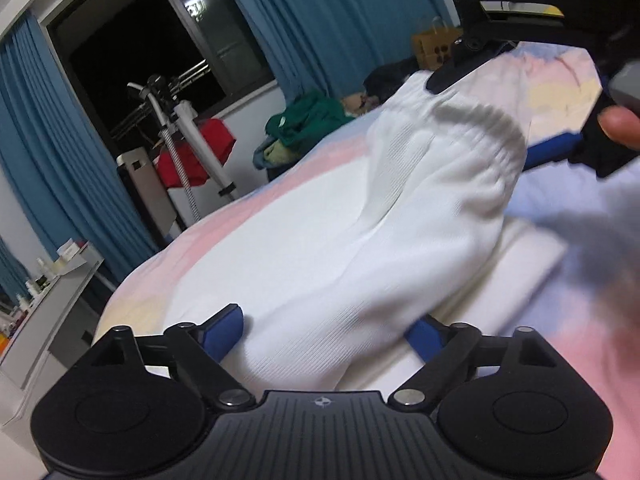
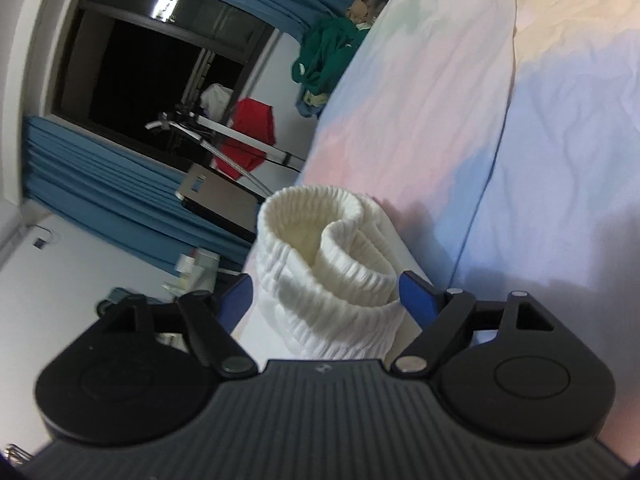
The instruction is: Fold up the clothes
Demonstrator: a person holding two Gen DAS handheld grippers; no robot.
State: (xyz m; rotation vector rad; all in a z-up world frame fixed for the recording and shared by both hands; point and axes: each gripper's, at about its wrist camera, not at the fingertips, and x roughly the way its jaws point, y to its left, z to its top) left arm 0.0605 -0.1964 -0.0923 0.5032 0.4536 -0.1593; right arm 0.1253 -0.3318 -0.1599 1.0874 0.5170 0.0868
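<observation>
White shorts (image 1: pixel 360 216) over the bed (image 1: pixel 280 196), between both wide-open grippers, left gripper (image 1: pixel 328 330), right gripper (image 2: pixel 326 300)

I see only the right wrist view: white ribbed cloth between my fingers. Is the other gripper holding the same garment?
Observer: Yes. In the left wrist view the left gripper has the white garment between its blue fingers, at the end opposite the waistband.
Operator: Is the garment flat on the bed?
Observer: No. It rises from the bed up to the right gripper.
Operator: Is something under it?
Observer: A flat white piece lies on the bed beneath it; whether it is separate clothing, I cannot tell.
</observation>
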